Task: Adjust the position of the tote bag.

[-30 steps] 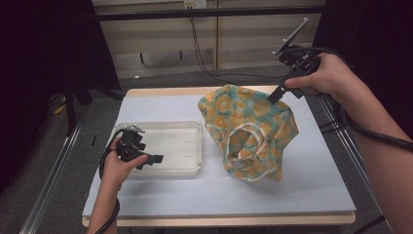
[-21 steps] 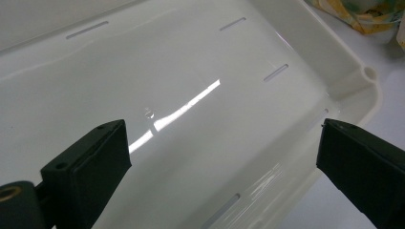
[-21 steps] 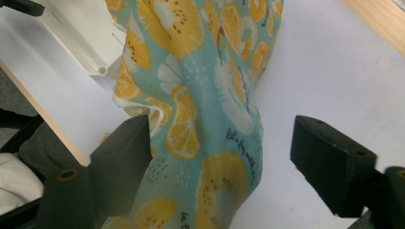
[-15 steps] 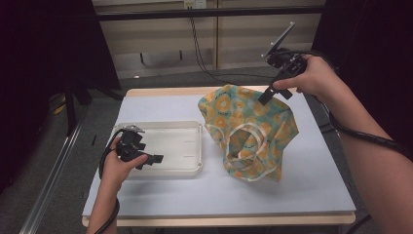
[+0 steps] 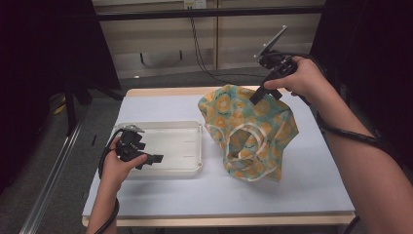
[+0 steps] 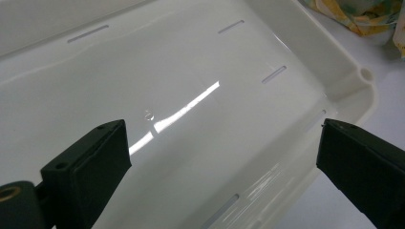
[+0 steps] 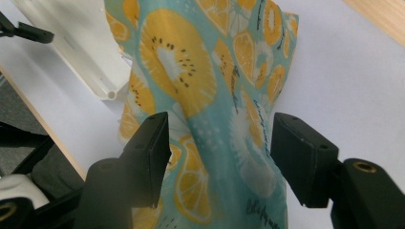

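Observation:
A teal cloth bag (image 5: pixel 248 131) printed with orange fruit slices stands crumpled on the right half of the table. Its ringed opening faces the near side. My right gripper (image 5: pixel 255 97) points down at the bag's far top edge. In the right gripper view a raised fold of the bag (image 7: pixel 191 62) lies between the jaws of the right gripper (image 7: pixel 219 148). The jaws have just been closing, and the pads stand clear of the fabric. My left gripper (image 5: pixel 156 158) is open and empty over the near left part of a white tray (image 5: pixel 180 131).
The white tray (image 6: pixel 191 57) is shallow and empty, with slots in its floor. Its corner (image 7: pixel 81 43) lies close beside the bag. The pale table top (image 5: pixel 302 190) has a wooden edge. Black stands and cables rise behind the table.
The right hand has shifted toward the far side and left, with the gripper tips settling onto the bag's top edge. The left hand has not moved.

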`<state>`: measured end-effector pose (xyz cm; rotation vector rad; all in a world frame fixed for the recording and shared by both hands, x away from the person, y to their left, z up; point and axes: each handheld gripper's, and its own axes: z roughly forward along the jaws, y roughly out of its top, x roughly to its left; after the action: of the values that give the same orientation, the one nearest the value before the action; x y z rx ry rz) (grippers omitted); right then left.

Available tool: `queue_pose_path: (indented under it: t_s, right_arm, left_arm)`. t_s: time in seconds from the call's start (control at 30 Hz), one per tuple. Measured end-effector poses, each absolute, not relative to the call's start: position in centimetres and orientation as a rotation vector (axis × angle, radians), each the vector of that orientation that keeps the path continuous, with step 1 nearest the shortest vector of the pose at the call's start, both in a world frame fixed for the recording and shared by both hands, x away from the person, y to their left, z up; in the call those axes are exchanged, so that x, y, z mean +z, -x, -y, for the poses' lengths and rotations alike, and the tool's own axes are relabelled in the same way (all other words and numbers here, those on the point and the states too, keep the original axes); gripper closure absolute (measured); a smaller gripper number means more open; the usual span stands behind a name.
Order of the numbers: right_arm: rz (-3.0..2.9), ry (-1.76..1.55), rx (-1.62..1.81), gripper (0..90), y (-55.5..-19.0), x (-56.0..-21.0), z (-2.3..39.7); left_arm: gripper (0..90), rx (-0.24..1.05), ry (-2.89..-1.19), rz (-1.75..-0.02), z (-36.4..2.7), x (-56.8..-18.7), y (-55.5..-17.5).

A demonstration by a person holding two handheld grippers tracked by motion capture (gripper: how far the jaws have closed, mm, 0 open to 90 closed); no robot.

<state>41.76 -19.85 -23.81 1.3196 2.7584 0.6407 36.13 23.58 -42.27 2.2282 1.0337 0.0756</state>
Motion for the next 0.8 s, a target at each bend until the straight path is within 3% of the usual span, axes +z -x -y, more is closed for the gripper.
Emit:
queue_pose_path:
  t_s: [0.47, 0.8]
  right_arm:
    - [-2.804, -1.323, 0.577, 41.1, -42.3, -25.4, 19.0]
    - [-2.804, -1.326, 0.529, 58.9, -42.6, -26.2, 18.6]
  left_arm:
    - [3.9, 0.073, -2.227, -1.041, -23.5, -42.4, -36.1]
    - [3.9, 0.073, -2.239, -1.033, -23.4, -42.5, -36.2]
